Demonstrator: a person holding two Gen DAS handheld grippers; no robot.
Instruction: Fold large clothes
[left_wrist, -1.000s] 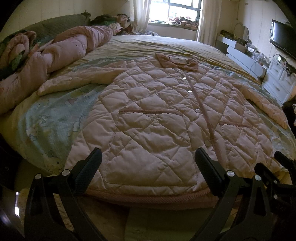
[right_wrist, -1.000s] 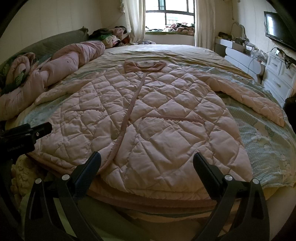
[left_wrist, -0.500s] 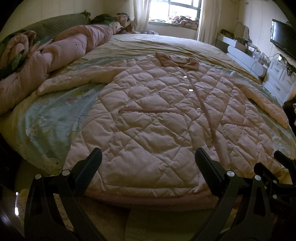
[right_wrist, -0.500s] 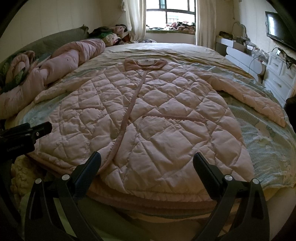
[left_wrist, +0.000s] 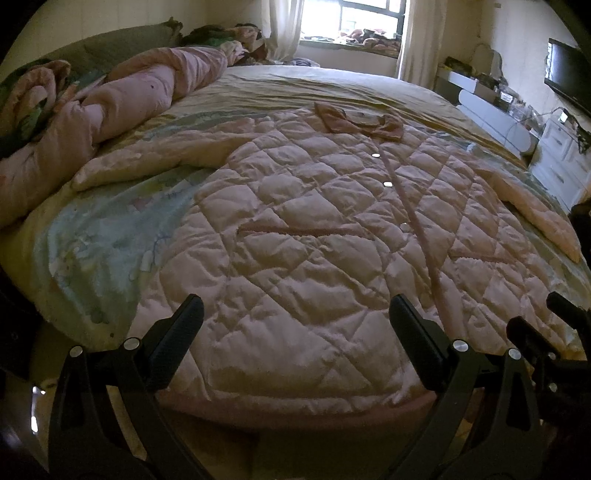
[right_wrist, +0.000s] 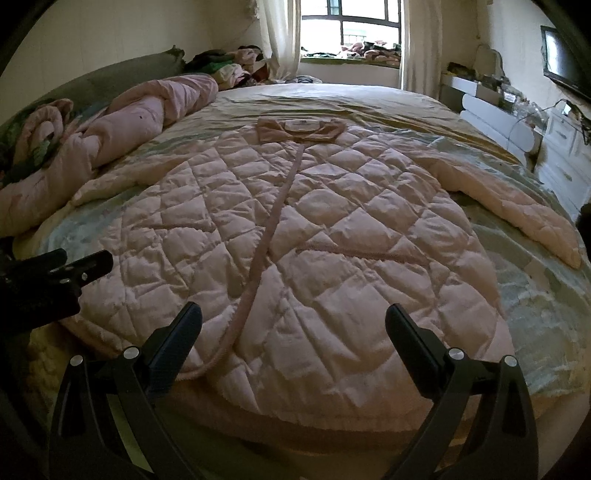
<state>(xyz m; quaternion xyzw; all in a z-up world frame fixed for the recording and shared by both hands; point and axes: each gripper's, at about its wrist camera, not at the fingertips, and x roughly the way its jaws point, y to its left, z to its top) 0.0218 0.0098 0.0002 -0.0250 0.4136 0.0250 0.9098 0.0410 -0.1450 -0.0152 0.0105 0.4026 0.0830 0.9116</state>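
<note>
A large pink quilted coat (left_wrist: 314, 251) (right_wrist: 332, 240) lies spread flat on the bed, front up, collar (left_wrist: 358, 120) (right_wrist: 301, 129) towards the window, both sleeves stretched outward. My left gripper (left_wrist: 295, 328) hovers open over the hem on the coat's left half. My right gripper (right_wrist: 293, 330) is open too, above the hem just right of the front placket (right_wrist: 269, 236). Nothing sits between either pair of fingers. The left gripper's black body (right_wrist: 55, 273) shows at the left edge of the right wrist view.
A rolled pink duvet (left_wrist: 129, 96) and crumpled bedding lie along the bed's left side. A patterned sheet (left_wrist: 99, 240) covers the mattress. White drawers (left_wrist: 561, 158) and a wall TV (left_wrist: 569, 81) stand at the right; a window (right_wrist: 351, 26) is behind.
Both grippers have edged forward and slightly up over the coat's hem, so the coat fills more of each view. Their fingers stay open and the coat has not moved.
</note>
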